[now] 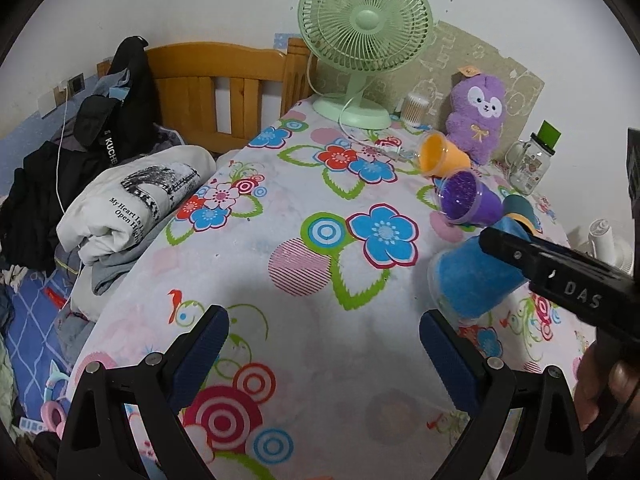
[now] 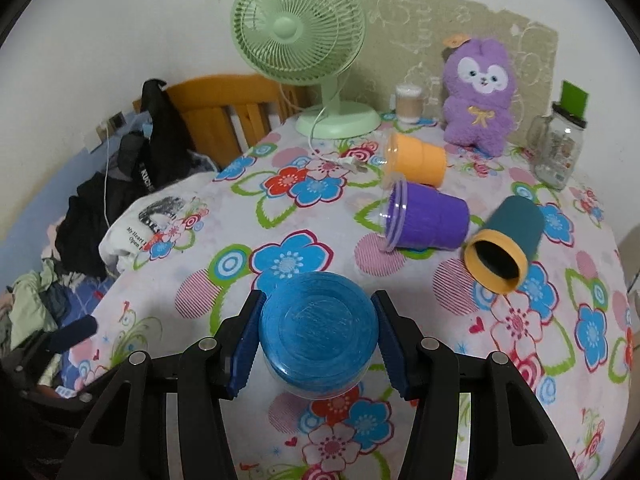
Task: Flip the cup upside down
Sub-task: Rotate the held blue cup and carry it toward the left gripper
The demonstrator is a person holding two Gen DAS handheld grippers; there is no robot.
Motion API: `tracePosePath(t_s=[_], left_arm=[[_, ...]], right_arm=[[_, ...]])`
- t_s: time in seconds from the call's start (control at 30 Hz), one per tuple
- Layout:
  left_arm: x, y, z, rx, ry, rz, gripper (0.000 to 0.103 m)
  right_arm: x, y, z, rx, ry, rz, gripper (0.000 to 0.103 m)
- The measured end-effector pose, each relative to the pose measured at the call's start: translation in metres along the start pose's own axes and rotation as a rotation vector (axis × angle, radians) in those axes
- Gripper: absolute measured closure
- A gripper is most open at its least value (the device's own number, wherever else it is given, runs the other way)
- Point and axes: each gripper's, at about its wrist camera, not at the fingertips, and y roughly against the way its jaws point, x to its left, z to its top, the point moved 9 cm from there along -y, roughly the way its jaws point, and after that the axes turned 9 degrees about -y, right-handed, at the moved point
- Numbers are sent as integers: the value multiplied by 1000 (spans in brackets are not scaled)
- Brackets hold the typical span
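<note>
My right gripper (image 2: 318, 322) is shut on a blue cup (image 2: 318, 330), its flat base facing the camera, held tilted above the flowered tablecloth. In the left wrist view the same blue cup (image 1: 468, 280) hangs mouth-down to the left under the right gripper's black body (image 1: 560, 276). My left gripper (image 1: 324, 334) is open and empty over the near part of the table, left of the blue cup. An orange cup (image 2: 416, 158), a purple cup (image 2: 428, 220) and a teal cup with a yellow rim (image 2: 504, 244) lie on their sides.
A green desk fan (image 2: 316, 56) with its cord, a purple plush toy (image 2: 478, 100), a cotton-swab jar (image 2: 409, 103) and a glass jar (image 2: 558, 152) stand at the back. Folded clothes (image 1: 132, 204) and a wooden bed frame (image 1: 216, 84) lie left of the table edge.
</note>
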Motion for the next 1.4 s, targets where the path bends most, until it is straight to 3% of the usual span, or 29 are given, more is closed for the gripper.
tracePosePath(t_s=[0.17, 0.37, 0.73, 0.83, 0.93, 0.97, 1.4], left_arm=[[3, 15, -10, -10, 3, 10, 6], [-1, 24, -18, -17, 2, 5, 6], [-32, 46, -25, -50, -56, -33, 6], [-36, 49, -31, -46, -60, -32, 6], [-42, 49, -37, -36, -72, -31, 6], [-44, 50, -39, -35, -75, -32, 6], [-102, 62, -45, -48, -167, -66, 6]], right_arm=[[-11, 17, -41, -3, -28, 19, 47], [-28, 53, -86, 1, -43, -39, 47], [-30, 67, -109, -18, -44, -64, 46], [-28, 61, -124, 18, -27, -106, 39], [-27, 64, -129, 11, 0, -140, 14], [-28, 67, -128, -2, 1, -139, 12], [-69, 98, -137, -46, -64, -163, 10]])
